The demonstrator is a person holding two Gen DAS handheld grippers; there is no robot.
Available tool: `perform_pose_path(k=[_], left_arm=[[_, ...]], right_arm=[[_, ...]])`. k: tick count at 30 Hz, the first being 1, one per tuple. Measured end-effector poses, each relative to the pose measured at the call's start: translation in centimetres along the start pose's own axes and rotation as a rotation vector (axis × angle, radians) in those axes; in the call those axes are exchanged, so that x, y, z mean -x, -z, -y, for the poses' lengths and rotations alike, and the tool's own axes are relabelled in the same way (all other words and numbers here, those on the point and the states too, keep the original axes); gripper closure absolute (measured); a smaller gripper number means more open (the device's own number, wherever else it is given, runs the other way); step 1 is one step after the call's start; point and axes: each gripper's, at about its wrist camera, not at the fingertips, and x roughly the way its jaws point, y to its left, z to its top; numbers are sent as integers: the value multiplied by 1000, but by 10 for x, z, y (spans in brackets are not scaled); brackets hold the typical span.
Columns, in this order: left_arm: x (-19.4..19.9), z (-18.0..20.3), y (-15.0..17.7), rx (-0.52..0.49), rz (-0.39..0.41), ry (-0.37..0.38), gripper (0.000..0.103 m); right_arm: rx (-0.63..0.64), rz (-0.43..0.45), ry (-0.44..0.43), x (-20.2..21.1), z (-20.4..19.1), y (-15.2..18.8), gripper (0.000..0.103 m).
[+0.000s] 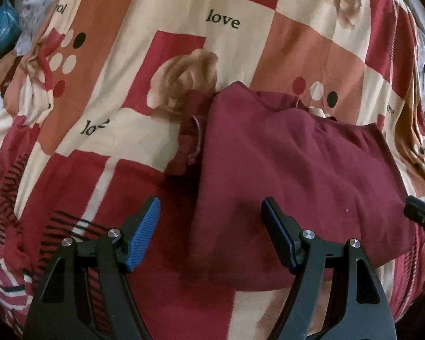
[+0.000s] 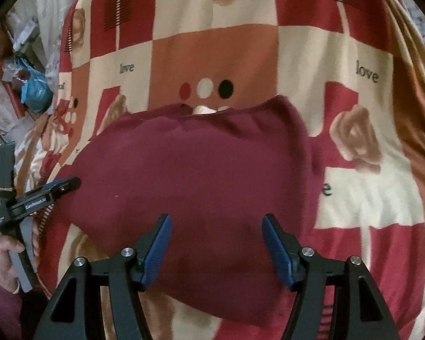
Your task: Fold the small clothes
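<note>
A small maroon garment [image 1: 291,164] lies partly folded on a patterned bedsheet, with a ruffled sleeve [image 1: 191,138] sticking out at its left. It fills the middle of the right wrist view [image 2: 189,170]. My left gripper [image 1: 211,209] is open and empty, its jaws straddling the garment's left edge from just above. My right gripper [image 2: 216,226] is open and empty over the garment's near part. The left gripper also shows at the left edge of the right wrist view [image 2: 56,188], at the garment's side.
The bedsheet [image 1: 161,8] is red, cream and orange checks with roses and the word "love". A blue plastic bag [image 2: 35,90] and clutter lie past its far left edge. The right gripper's tip [image 1: 420,212] shows at the right edge.
</note>
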Motion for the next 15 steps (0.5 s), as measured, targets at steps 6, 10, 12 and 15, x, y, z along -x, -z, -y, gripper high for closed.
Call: perform_pose_path(k=[6, 10, 12, 15], left_arm=[[-5, 4, 3, -30, -12, -23, 29], [-7, 4, 2, -26, -13, -32, 29], [-8, 5, 1, -27, -13, -39, 29], [-10, 8, -1, -35, -16, -50, 29]], right_arm=[[-44, -14, 10, -13, 19, -5, 39], [-56, -43, 42, -23, 22, -11, 39], [-35, -22, 45, -21, 17, -19, 39], [-23, -1, 44, -26, 13, -35, 39]])
